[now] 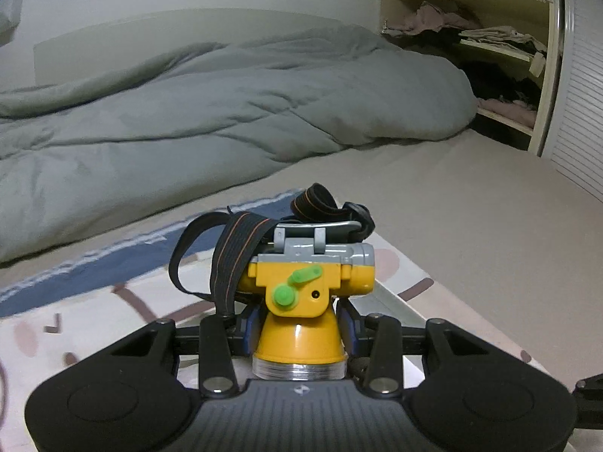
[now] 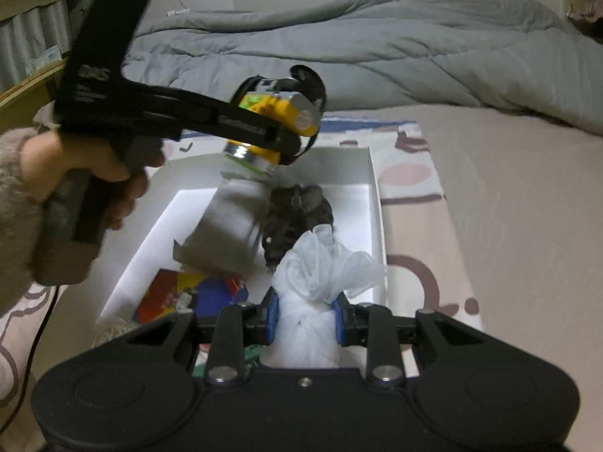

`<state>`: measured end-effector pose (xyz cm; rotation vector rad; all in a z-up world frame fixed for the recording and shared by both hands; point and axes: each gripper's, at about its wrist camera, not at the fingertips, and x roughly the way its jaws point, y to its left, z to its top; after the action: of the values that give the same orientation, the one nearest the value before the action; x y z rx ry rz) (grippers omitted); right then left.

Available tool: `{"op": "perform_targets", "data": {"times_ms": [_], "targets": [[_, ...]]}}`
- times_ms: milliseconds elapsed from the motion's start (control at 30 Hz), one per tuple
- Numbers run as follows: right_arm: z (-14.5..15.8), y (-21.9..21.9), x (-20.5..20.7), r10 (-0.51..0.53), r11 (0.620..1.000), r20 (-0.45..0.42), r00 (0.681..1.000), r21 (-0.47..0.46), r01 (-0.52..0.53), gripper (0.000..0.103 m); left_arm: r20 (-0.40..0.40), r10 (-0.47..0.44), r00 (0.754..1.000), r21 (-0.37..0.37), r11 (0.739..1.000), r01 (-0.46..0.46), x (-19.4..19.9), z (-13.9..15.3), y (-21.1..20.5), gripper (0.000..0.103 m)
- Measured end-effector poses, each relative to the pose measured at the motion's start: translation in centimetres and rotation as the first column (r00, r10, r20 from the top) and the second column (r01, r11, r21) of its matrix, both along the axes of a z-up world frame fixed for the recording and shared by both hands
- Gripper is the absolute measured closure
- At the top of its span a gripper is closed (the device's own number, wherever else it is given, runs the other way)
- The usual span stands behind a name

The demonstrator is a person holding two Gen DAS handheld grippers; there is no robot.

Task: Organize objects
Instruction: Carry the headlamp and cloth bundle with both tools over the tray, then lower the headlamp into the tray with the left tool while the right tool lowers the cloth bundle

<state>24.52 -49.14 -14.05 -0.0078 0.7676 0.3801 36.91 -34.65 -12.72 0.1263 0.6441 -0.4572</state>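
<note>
Left gripper clamped on headlamp; right gripper pinching bag above box, contents blurred, perhaps cards.

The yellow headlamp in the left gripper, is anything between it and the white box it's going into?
Nothing visible blocks it. The yellow headlamp hangs in the left gripper over the open white box; only a grey packet and a dark bundle lie inside below.

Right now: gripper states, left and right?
Left gripper: shut on the yellow headlamp, held over the white box.
Right gripper: shut on the white plastic bag.
</note>
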Motion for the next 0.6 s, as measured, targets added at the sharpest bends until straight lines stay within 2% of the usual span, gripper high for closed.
{"op": "perform_targets", "data": {"times_ms": [133, 333, 500, 600], "targets": [[-0.8, -0.9, 0.4, -0.012, 1.0, -0.018, 1.0, 0.014, 0.013, 0.074, 0.011, -0.002, 1.0, 0.01, 1.0, 0.001, 0.9, -1.2, -0.5, 0.06], [-0.8, -1.1, 1.0, -0.005, 1.0, -0.017, 1.0, 0.029, 0.005, 0.074, -0.019, -0.032, 0.999, -0.016, 0.999, 0.031, 1.0, -1.6, -0.2, 0.06], [-0.7, -1.0, 1.0, 0.01, 0.999, -0.019, 1.0, 0.031, -0.009, 0.074, -0.062, -0.125, 0.99, -0.046, 0.991, 0.122, -0.4, -1.7, -0.6, 0.06], [-0.6, -1.0, 0.7, 0.012, 1.0, -0.021, 1.0, 0.025, -0.012, 0.074, -0.048, -0.222, 0.974, 0.01, 0.975, 0.223, -1.0, -1.4, -1.4, 0.06]]}}
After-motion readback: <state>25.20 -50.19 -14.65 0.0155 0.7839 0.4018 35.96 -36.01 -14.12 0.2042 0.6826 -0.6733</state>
